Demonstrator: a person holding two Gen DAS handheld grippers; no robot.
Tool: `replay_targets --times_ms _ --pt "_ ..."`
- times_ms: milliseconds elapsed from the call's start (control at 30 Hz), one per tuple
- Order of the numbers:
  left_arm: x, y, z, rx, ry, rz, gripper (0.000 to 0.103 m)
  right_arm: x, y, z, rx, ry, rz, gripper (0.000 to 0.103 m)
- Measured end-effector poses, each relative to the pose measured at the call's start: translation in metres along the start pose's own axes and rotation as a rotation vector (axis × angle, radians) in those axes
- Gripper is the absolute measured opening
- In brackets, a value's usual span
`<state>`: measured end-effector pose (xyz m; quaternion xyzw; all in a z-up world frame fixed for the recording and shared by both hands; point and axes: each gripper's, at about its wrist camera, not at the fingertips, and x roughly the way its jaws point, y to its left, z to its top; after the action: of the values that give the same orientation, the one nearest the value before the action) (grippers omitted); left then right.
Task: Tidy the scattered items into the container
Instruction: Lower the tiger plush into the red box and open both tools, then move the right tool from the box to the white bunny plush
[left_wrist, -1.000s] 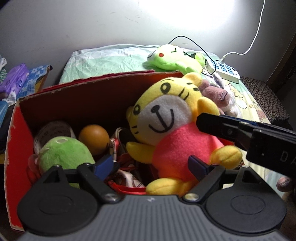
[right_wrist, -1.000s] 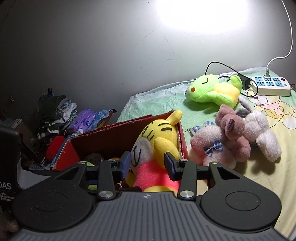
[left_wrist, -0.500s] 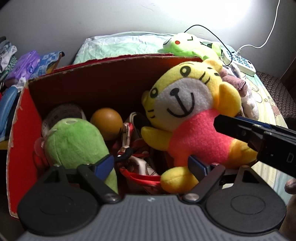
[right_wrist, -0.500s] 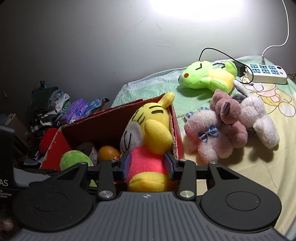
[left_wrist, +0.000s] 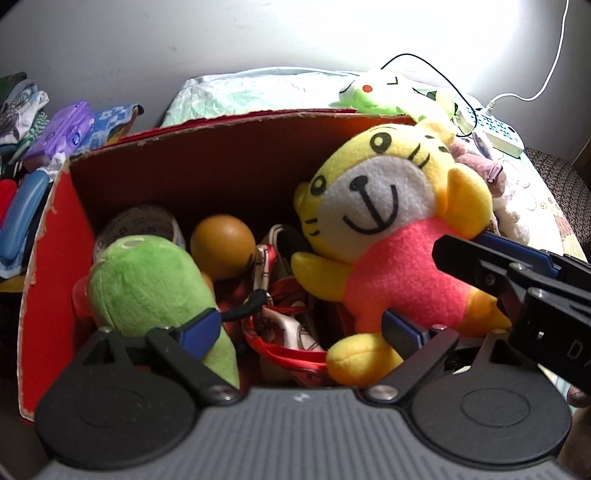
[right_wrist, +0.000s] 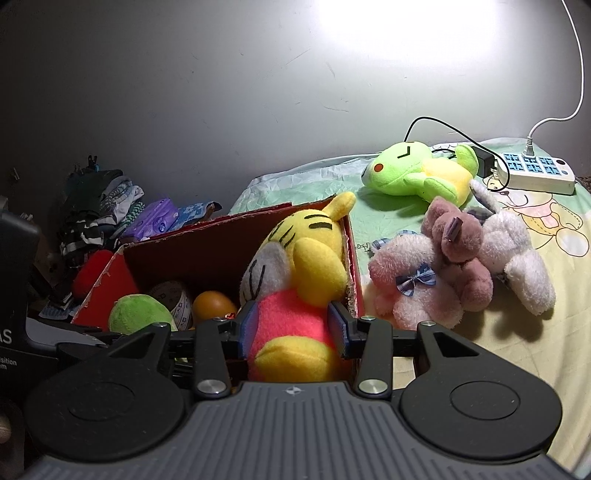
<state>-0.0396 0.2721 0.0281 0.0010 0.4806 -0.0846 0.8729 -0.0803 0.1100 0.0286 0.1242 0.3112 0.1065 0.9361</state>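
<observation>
A yellow tiger plush (right_wrist: 306, 258) in a pink shirt sits at the right end of the red cardboard box (right_wrist: 221, 225). My right gripper (right_wrist: 293, 326) is shut on its pink body. In the left wrist view the tiger (left_wrist: 388, 229) faces me, with a right finger (left_wrist: 465, 258) against its side. My left gripper (left_wrist: 301, 328) hovers over the box (left_wrist: 258, 118); its jaws are opening, with only red straps and cloth below them and nothing gripped. A green plush (left_wrist: 147, 280), an orange ball (left_wrist: 221, 243) and a tape roll (left_wrist: 144, 221) lie inside.
On the bed right of the box lie a green frog plush (right_wrist: 417, 173), a pink plush (right_wrist: 417, 280) tangled with a white one (right_wrist: 517, 251), and a power strip (right_wrist: 535, 173) with cables. Clothes and packets (right_wrist: 110, 206) are piled left of the box.
The tiger has sunk lower into the box with the right gripper still on it. The left gripper's view has tipped further down over the box and its jaws stand wider.
</observation>
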Motion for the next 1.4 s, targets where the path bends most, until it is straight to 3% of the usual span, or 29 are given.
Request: replay_targets --times_ms 700,867,967,1100,1233,1400 --pt "0.001 -0.001 -0.004 -0.04 -0.016 0.04 0.099 -0.007 -0.01 -0.011 0.018 -0.074 0.073 0.043" --pt "-0.007 -0.001 -0.008 -0.085 -0.048 0.034 0.097 -0.009 -0.019 -0.007 0.009 -0.046 0.138 0.044" --pt "-0.024 -0.006 -0.008 -0.102 -0.113 0.061 0.097 -0.015 -0.038 -0.003 0.092 -0.026 0.218 0.04" --pt "-0.05 -0.027 -0.003 -0.069 -0.222 0.11 0.096 -0.031 -0.061 0.005 0.107 -0.043 0.275 0.035" --pt "-0.065 -0.066 0.008 -0.037 -0.294 0.046 0.096 -0.05 -0.098 0.019 0.136 -0.09 0.271 0.036" --pt "-0.051 -0.136 0.023 0.054 -0.297 -0.058 0.096 -0.048 -0.163 0.025 0.189 -0.024 0.104 0.037"
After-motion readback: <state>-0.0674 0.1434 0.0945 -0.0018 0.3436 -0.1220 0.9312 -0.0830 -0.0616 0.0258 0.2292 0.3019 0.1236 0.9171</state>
